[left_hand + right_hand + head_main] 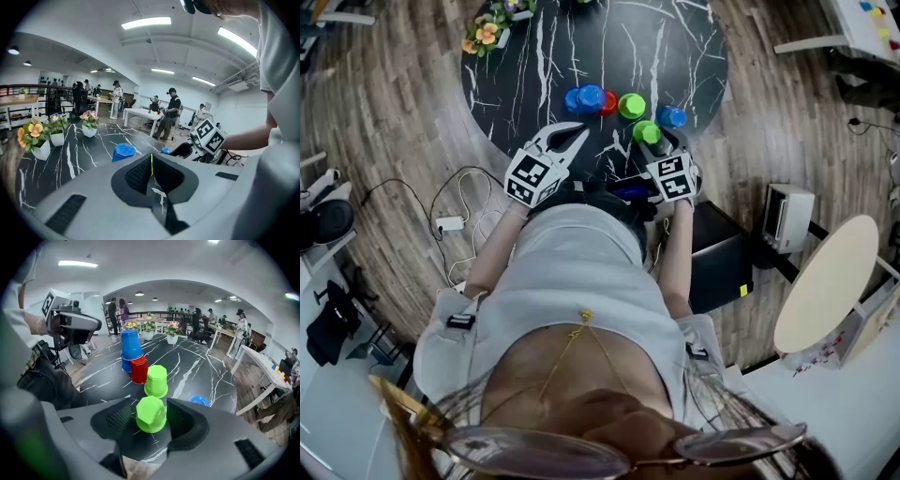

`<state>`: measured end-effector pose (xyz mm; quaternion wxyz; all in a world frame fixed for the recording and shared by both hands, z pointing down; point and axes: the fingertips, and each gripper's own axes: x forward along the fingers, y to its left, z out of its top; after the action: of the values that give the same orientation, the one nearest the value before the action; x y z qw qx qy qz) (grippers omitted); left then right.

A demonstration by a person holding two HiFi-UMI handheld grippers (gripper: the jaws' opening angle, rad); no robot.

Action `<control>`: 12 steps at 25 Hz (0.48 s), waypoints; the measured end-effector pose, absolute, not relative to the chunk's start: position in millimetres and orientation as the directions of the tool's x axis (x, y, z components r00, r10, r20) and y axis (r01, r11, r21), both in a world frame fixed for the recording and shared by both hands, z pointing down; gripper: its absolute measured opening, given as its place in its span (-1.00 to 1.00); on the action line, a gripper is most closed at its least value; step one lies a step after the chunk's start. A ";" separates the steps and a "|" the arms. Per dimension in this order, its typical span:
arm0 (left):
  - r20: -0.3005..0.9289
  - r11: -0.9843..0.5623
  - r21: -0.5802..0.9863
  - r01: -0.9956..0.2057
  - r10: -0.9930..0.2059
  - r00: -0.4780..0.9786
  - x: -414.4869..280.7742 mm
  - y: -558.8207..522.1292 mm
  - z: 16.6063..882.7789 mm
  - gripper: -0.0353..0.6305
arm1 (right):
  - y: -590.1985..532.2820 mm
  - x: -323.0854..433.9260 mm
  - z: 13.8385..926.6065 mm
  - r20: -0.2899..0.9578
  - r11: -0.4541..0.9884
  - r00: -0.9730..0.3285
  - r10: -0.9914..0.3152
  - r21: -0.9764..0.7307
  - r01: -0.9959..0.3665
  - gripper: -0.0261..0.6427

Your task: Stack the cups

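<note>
Now green cup (151, 414) between parted right claw (150, 407).

Plastic cups, all inverted. Blue stack (130, 350), red cup (138, 370) and far green cup (156, 380) in a row. Near green cup (150, 413) and lone blue cup (199, 400) stand apart.

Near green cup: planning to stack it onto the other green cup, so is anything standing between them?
Nothing visible. The near green cup stands between the open right tongs; only bare tabletop lies between it and the far green cup.
</note>
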<state>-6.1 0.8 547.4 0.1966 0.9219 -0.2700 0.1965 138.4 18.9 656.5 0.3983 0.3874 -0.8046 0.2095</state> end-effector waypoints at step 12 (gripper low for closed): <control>0.482 -0.763 0.261 -0.591 -0.428 0.765 -12.4 -4.4 551.1 -0.79 | 18.1 142.0 678.0 0.819 0.624 -0.372 -0.437 -0.022 -0.781 -0.25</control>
<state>-12.4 -4.4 551.1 0.2034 0.9171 -0.2778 0.2011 142.0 18.1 678.0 0.4122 0.3799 -0.8013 0.2091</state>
